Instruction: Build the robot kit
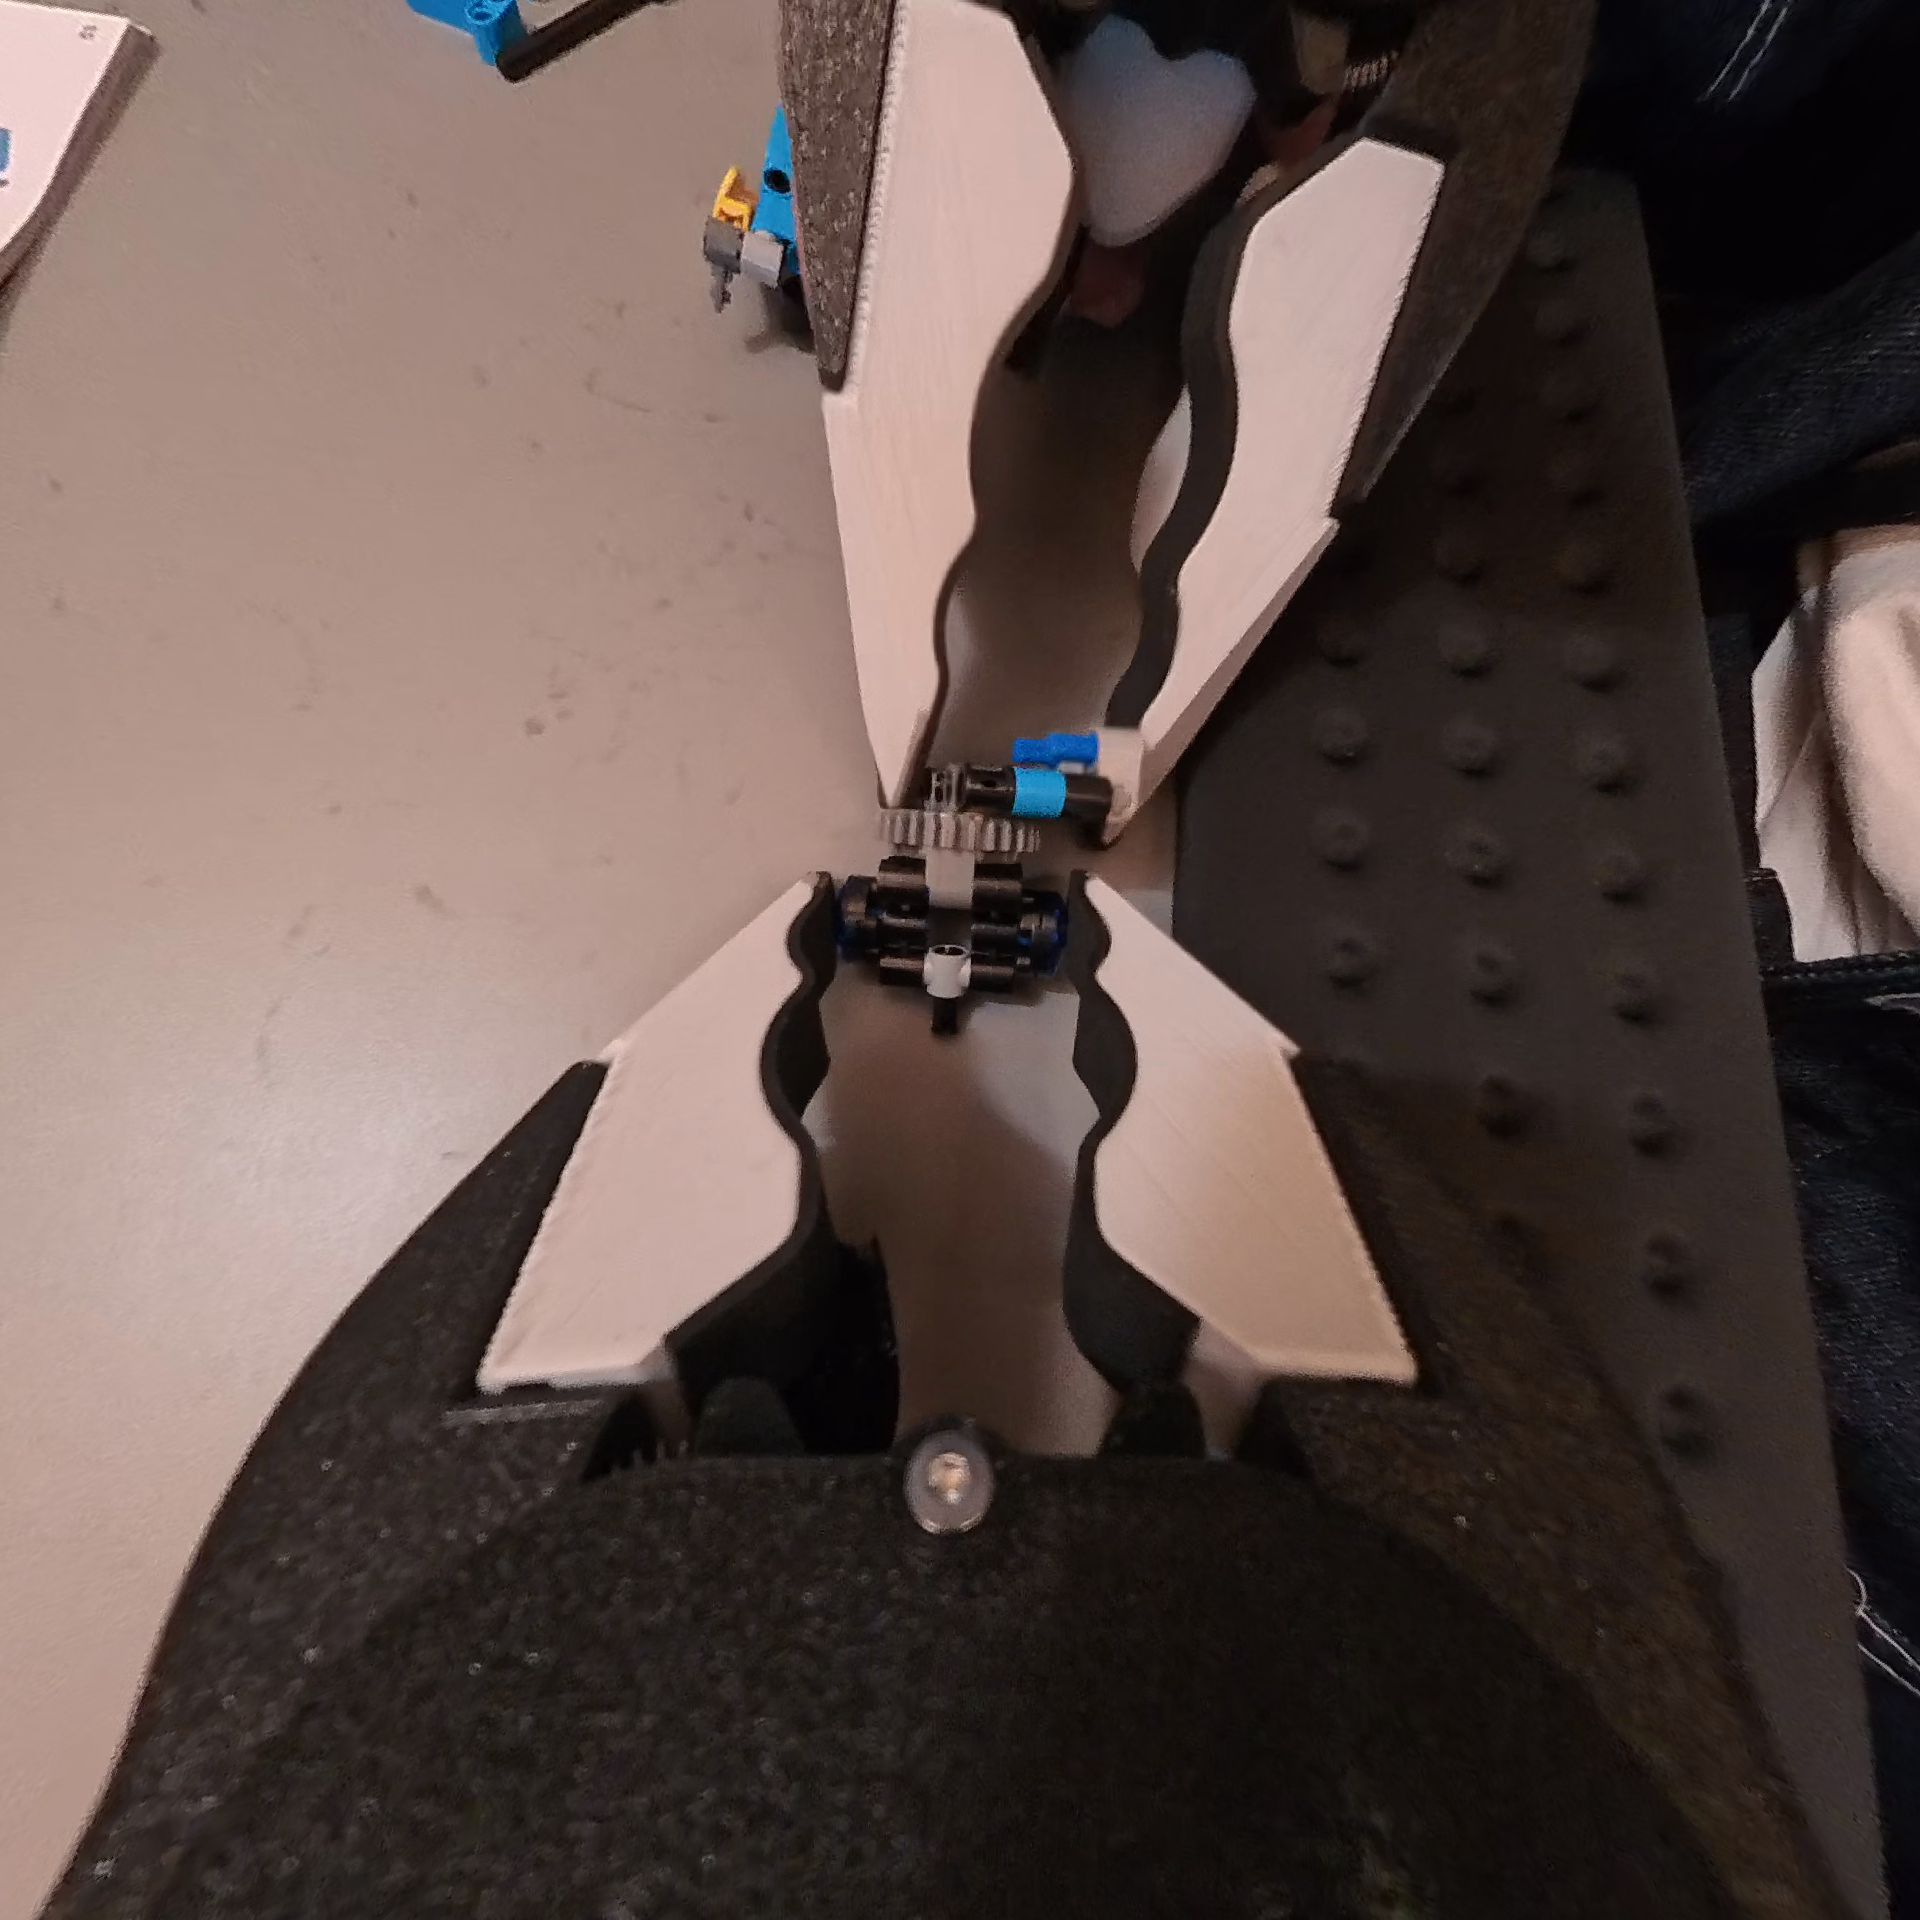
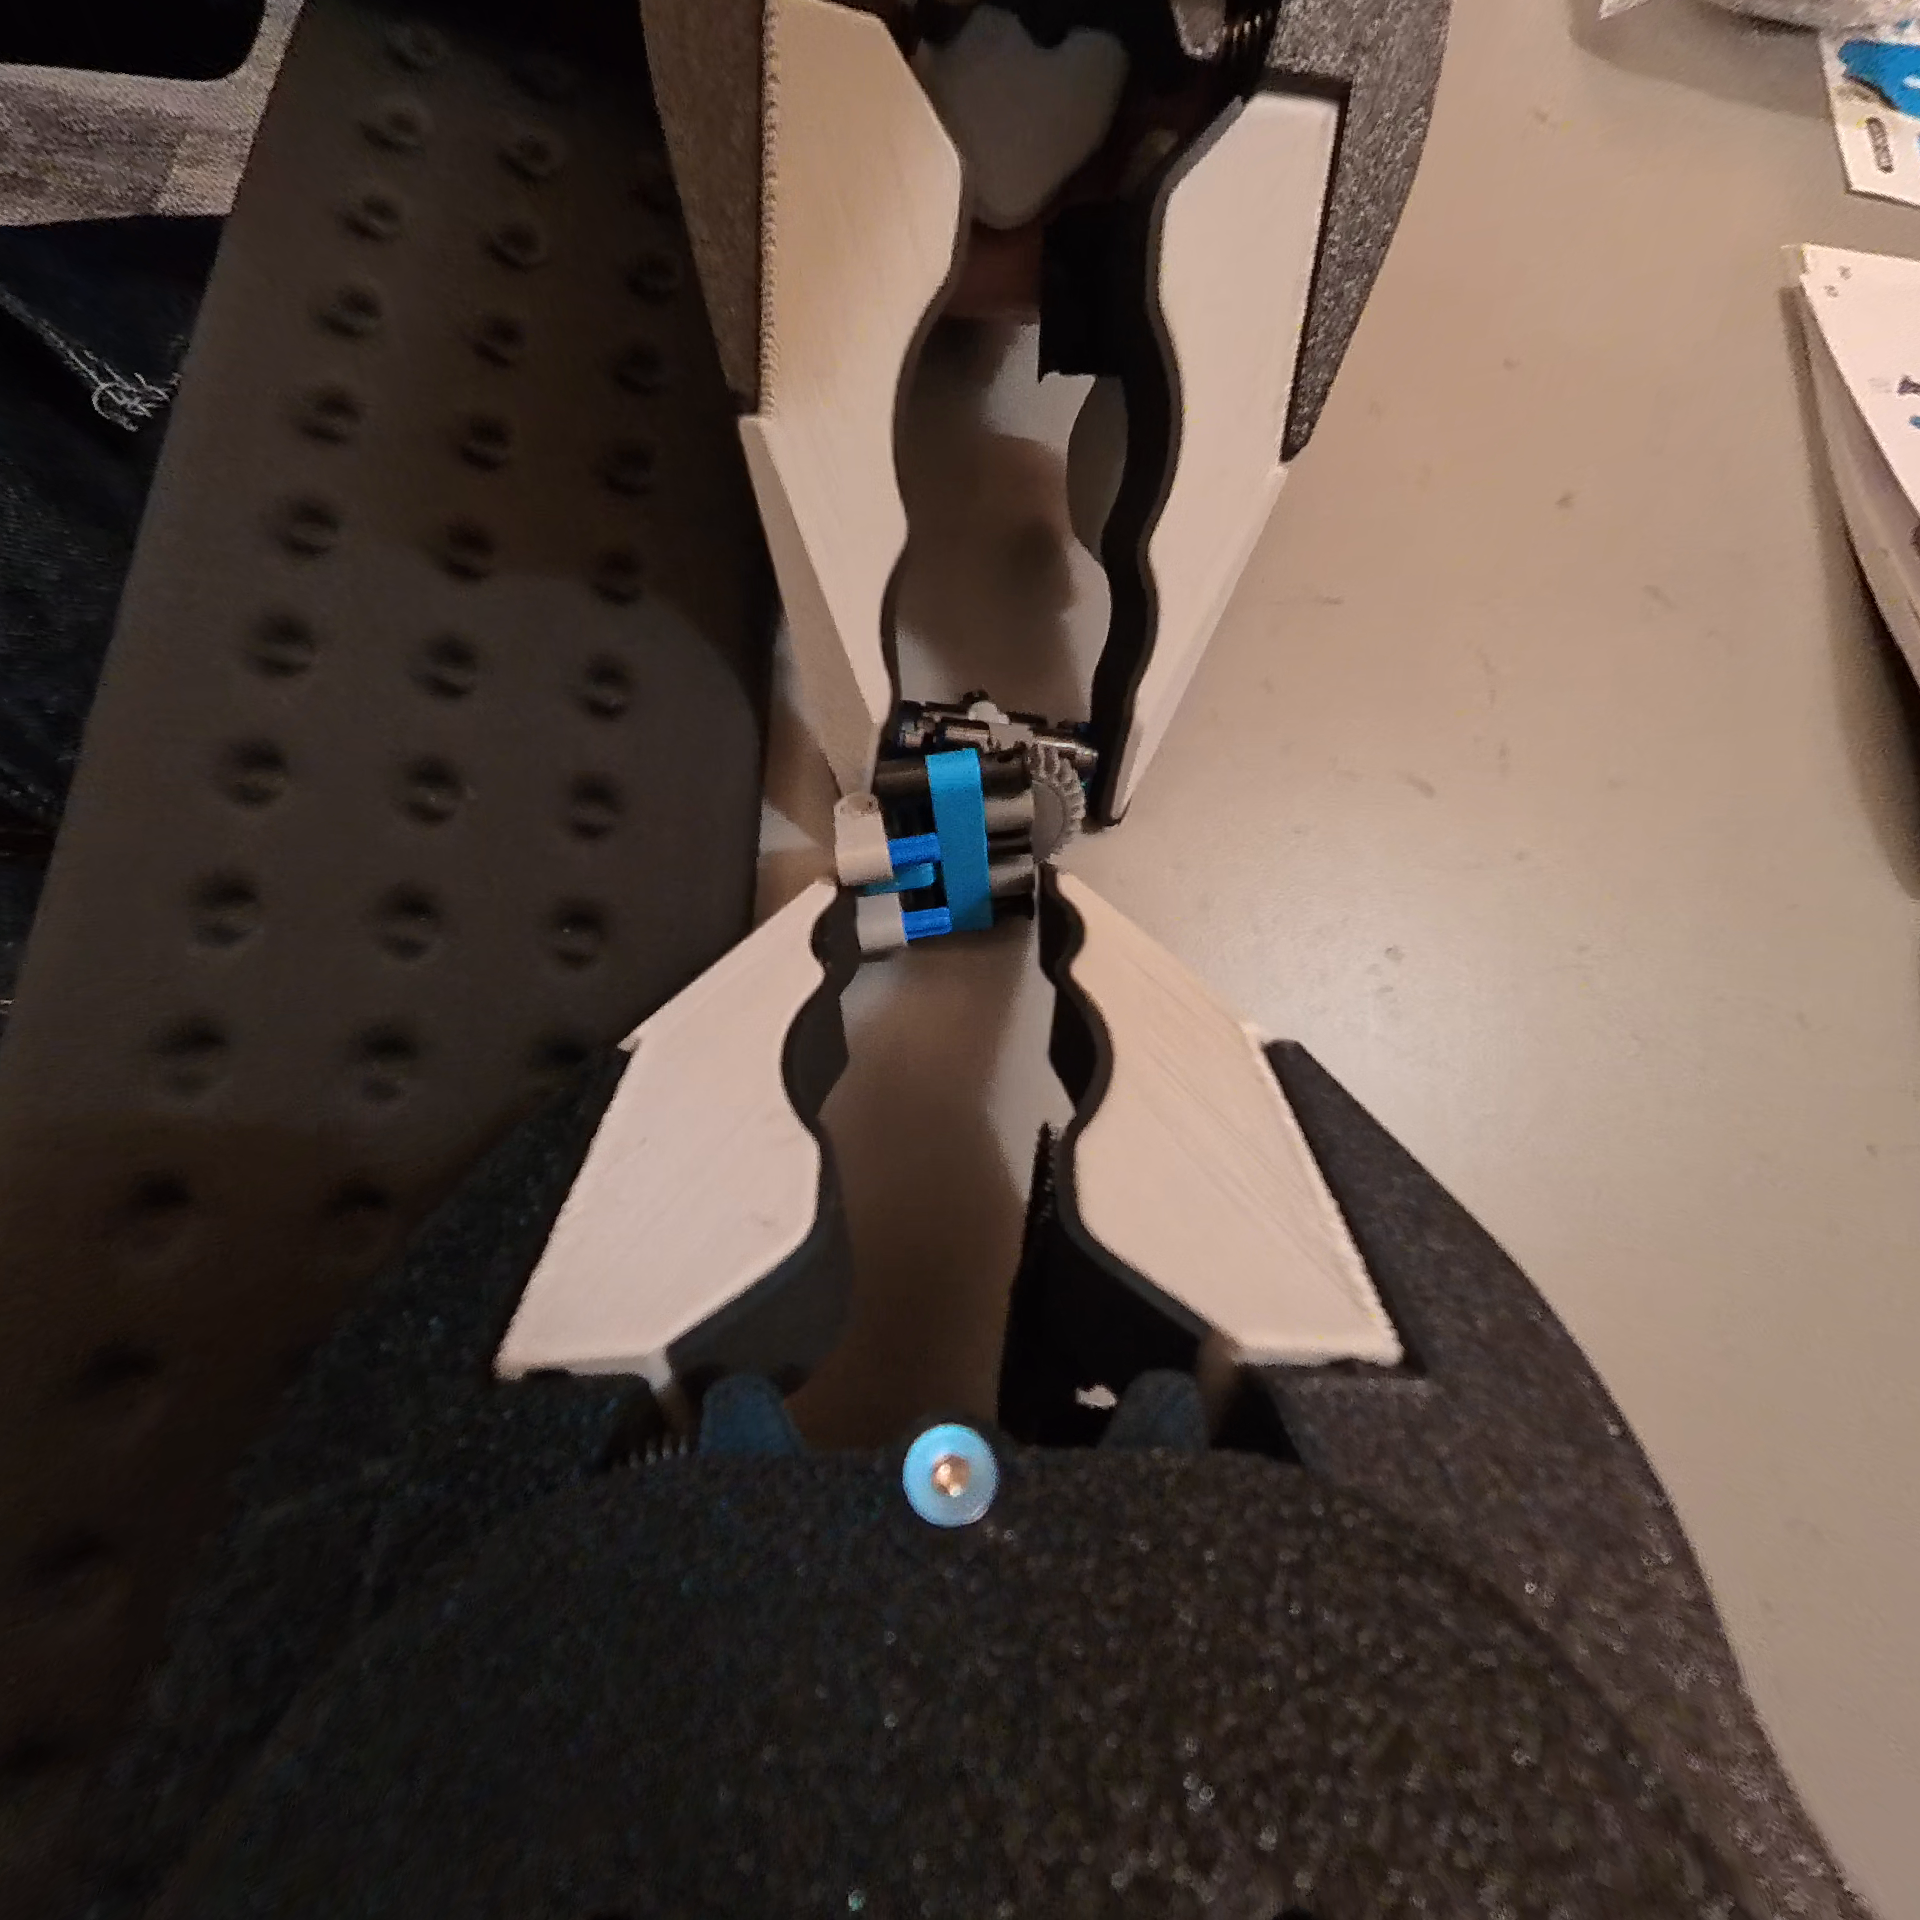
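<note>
Left tool [image 1: 951, 940] pinches a black brick assembly [image 1: 948, 935] with a grey gear [image 1: 958, 828] on top. The right tool [image 2: 935, 914], narrow too, clamps the blue-banded black axle piece [image 2: 951, 842] — the two parts meet tip to tip above the surface [image 1: 364, 623]. Joined yet? Can't tell (too cramped). No containers visible — only a dark studded plate [image 1: 1507, 831] alongside.
</note>
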A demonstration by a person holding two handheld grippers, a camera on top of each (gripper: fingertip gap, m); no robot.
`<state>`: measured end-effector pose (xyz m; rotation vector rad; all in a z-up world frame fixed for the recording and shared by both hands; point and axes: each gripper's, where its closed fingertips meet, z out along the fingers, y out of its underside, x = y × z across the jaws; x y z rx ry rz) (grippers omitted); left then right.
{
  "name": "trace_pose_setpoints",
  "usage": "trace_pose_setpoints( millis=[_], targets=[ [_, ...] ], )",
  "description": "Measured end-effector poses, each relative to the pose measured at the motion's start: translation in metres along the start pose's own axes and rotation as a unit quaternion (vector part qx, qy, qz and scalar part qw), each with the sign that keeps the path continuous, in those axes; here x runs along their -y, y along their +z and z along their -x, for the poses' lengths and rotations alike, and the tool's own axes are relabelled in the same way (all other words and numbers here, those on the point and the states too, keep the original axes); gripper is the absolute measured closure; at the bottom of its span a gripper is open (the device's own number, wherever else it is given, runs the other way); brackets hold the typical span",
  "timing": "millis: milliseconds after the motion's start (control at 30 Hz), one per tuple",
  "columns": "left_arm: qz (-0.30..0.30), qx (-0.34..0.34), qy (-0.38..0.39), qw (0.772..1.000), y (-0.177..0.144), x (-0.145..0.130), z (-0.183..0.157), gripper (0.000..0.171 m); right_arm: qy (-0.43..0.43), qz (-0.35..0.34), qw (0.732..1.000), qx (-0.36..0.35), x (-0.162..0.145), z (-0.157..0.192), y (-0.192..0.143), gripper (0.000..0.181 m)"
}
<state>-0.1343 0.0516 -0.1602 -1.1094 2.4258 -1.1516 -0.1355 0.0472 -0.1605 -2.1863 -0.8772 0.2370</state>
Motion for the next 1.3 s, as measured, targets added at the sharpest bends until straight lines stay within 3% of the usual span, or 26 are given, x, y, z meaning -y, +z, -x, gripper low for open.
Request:
trace_pose_setpoints(
  millis=[133, 233, 367, 433, 533, 600, 700, 800, 900, 1033, 1300],
  targets=[
    [0.001, -0.001, -0.002, 1.0, 0.0, 0.0, 0.0, 0.127, -0.007, -0.018, 1.0, -0.014, 0.006, 0.0, -0.003, 0.136],
    [0.001, -0.002, -0.003, 1.0, 0.0, 0.0, 0.0, 0.127, -0.004, -0.052, 0.999, -0.012, 0.018, 0.002, -0.009, 0.138],
    [0.0, 0.006, -0.002, 1.0, 0.0, 0.0, 0.002, 0.127, -0.025, -0.041, 0.999, -0.02, 0.019, -0.001, -0.008, 0.149],
    [0.002, 0.033, 0.013, 0.999, 0.001, 0.0, 0.006, 0.127, 0.061, -0.04, 0.997, 0.021, 0.018, -0.004, -0.008, 0.149],
    [0.005, 0.125, 0.076, 0.989, -0.002, 0.003, 0.02, 0.127, 0.218, -0.064, 0.971, 0.074, 0.02, -0.018, -0.009, 0.149],
    [0.012, 0.177, 0.107, 0.978, -0.006, 0.005, 0.03, 0.127, 0.262, -0.082, 0.96, 0.053, 0.022, -0.03, -0.01, 0.149],
    [0.009, 0.18, 0.105, 0.978, -0.007, 0.005, 0.03, 0.127, 0.29, -0.101, 0.952, 0.005, 0.019, -0.049, -0.015, 0.15],
    [0.008, 0.175, 0.103, 0.979, -0.006, 0.005, 0.029, 0.127, 0.274, -0.117, 0.955, -0.01, 0.018, -0.054, -0.025, 0.137],
    [0.005, 0.164, 0.079, 0.983, -0.007, 0.002, 0.031, 0.127, 0.225, -0.124, 0.959, -0.116, 0.012, -0.072, -0.049, 0.15],
    [0.004, 0.155, 0.065, 0.986, -0.007, 0.001, 0.031, 0.127, 0.231, -0.173, 0.946, -0.146, 0.015, -0.082, -0.073, 0.154],
    [0.003, 0.147, 0.05, 0.988, -0.006, 0.0, 0.032, 0.127, 0.218, -0.129, 0.946, -0.203, 0.0, -0.094, -0.071, 0.154]
  ],
)
